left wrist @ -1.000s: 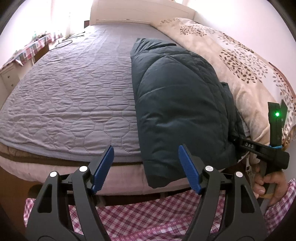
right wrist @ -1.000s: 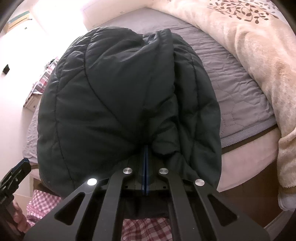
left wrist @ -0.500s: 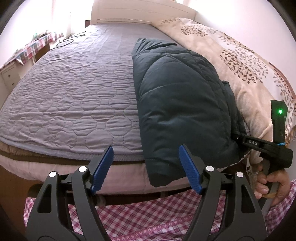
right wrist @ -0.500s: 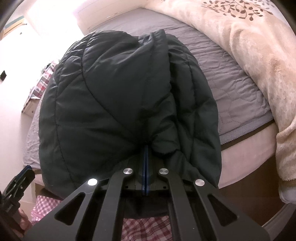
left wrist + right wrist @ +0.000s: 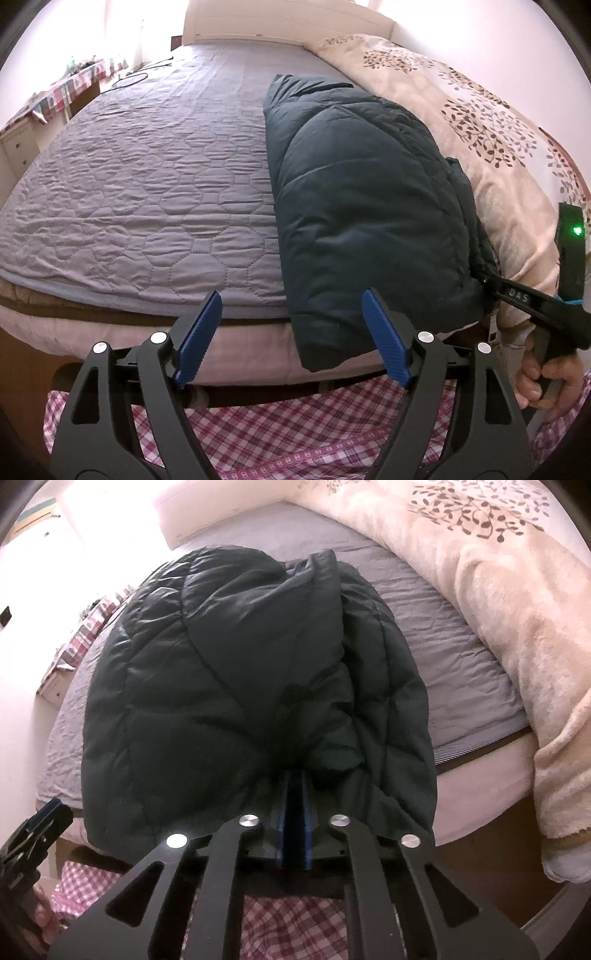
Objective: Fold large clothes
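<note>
A folded dark jacket point(image 5: 365, 206) lay on the grey bed point(image 5: 147, 177) beside a floral blanket point(image 5: 480, 122), the left gripper point(image 5: 291, 332) opening empty-jawed before it.

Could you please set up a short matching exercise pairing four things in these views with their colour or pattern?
Things:
1. jacket
2. bed cover
3. blanket
4. left gripper pads

Colours:
A. blue
B. cream with a brown leaf print
C. dark green
D. grey, quilted

Pairs: 1-C, 2-D, 3-B, 4-A
</note>
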`<state>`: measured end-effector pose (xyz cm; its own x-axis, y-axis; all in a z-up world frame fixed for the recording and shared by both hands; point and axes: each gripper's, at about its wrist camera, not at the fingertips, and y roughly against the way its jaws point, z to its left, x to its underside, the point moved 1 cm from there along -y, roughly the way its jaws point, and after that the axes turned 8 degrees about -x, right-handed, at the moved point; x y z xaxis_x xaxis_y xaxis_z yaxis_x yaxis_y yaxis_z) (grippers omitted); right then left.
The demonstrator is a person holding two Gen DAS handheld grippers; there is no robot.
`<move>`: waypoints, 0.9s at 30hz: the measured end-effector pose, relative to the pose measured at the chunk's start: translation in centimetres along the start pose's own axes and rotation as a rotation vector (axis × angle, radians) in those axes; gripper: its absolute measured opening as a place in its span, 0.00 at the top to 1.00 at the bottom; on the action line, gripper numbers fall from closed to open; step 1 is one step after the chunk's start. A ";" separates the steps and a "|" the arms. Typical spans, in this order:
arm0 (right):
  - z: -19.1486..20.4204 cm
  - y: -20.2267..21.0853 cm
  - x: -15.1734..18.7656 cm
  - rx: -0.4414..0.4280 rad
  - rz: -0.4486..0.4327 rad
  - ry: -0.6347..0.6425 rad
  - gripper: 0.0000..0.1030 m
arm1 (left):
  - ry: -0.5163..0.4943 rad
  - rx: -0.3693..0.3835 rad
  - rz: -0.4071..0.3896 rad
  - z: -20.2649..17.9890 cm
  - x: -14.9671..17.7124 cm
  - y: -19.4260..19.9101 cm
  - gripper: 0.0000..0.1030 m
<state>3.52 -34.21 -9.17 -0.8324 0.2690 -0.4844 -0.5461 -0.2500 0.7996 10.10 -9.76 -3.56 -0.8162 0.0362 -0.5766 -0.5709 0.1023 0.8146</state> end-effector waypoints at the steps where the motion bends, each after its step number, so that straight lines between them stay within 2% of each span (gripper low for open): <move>1: 0.1 0.3 0.1 0.001 -0.004 0.001 0.79 | 0.001 0.001 0.001 0.0 0.0 0.0 0.23; 10: 0.5 2.8 0.3 -0.030 -0.049 -0.014 0.51 | 0.021 0.019 0.004 0.3 -0.1 0.0 0.23; 16: 1.2 4.1 0.0 -0.021 -0.081 0.019 0.43 | 0.033 0.031 0.005 0.6 -0.2 0.0 0.21; 21: 1.5 5.2 -0.5 -0.012 -0.111 0.041 0.42 | 0.058 0.050 0.003 1.3 -0.5 0.1 0.20; 27: 0.0 5.6 -1.8 0.012 -0.127 0.024 0.38 | 0.105 0.104 0.001 2.1 -1.3 0.1 0.17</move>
<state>1.95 -36.07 -3.84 -0.7585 0.2760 -0.5904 -0.6465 -0.2044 0.7350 11.26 -7.72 -2.89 -0.8247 -0.0670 -0.5615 -0.5622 0.2048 0.8013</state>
